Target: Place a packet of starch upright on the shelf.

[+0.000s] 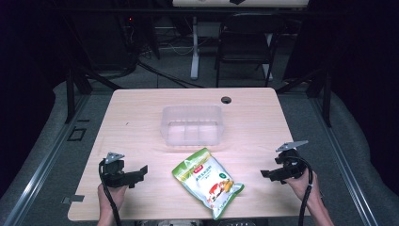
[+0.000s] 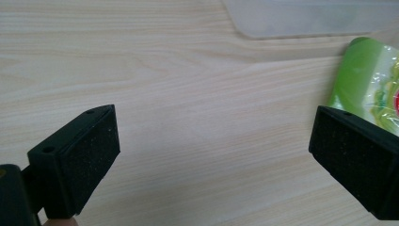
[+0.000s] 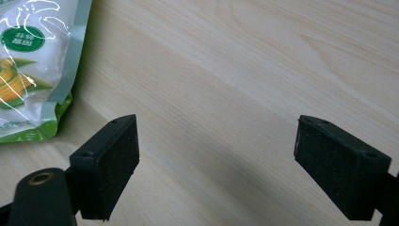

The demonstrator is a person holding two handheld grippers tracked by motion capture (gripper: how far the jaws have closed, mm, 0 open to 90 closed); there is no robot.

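A green and white snack bag [image 1: 207, 181] lies flat near the front edge of the light wooden surface [image 1: 136, 122], between the two tools and touching neither. Its front carries a green oval badge with white characters, seen in the right gripper view [image 3: 22, 38], too small to read with confidence, above a printed picture of yellow corn. The left tool [image 1: 141, 173] rests low over the surface to the bag's left, its jaws spread wide with only bare wood between them; in the left gripper view the bag's green edge [image 2: 364, 80] shows just beyond one jaw. The right tool [image 1: 266, 174] sits to the bag's right, jaws likewise wide apart and holding nothing. A clear plastic container [image 1: 192, 125] stands behind the bag, near the middle of the surface.
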